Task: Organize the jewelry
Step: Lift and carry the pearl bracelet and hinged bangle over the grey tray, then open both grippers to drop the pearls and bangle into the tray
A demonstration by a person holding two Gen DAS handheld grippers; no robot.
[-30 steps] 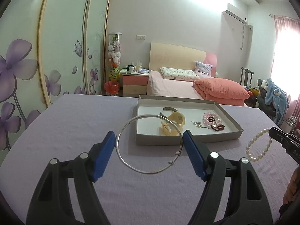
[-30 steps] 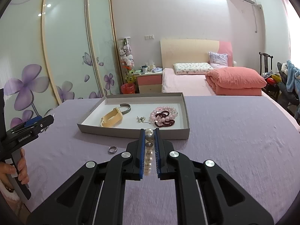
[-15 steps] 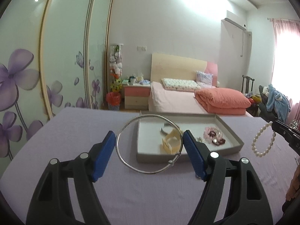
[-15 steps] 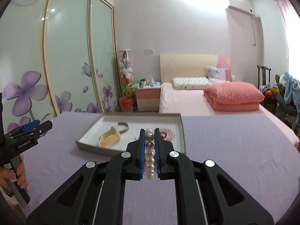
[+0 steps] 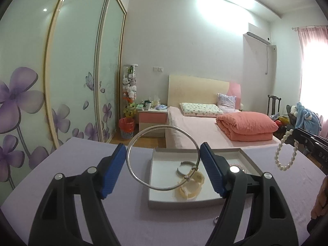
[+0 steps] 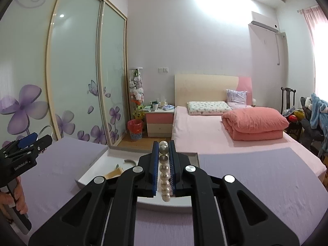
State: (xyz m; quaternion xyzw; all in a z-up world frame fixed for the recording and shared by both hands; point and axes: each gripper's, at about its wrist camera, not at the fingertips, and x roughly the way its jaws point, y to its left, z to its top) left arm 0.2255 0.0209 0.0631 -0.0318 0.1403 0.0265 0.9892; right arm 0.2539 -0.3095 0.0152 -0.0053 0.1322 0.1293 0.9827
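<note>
Held above the purple table, my left gripper (image 5: 163, 160) has its blue pads shut on a thin silver bangle (image 5: 162, 190), which stands upright between them. Below and beyond it lies a shallow grey tray (image 5: 184, 204) holding a yellow piece (image 5: 190, 186) and a grey open cuff (image 5: 180, 167). My right gripper (image 6: 163, 143) is shut on a pearl bracelet (image 6: 164, 176), over the tray's (image 6: 90, 164) near side. From the left wrist view the pearl bracelet (image 5: 286, 151) dangles at the right edge. The left gripper (image 6: 39, 141) shows at the right wrist view's left edge.
A small metal ring (image 5: 216, 220) lies on the purple cloth in front of the tray. Beyond the table's far edge are a pink bed (image 6: 205, 131), a bedside cabinet (image 6: 160, 123) and a flowered sliding wardrobe (image 6: 71, 82). A hand (image 6: 18, 196) grips the left tool.
Both grippers have risen and tipped upward, each keeping its piece. The tray and table have dropped lower in both views and more of the room shows.
</note>
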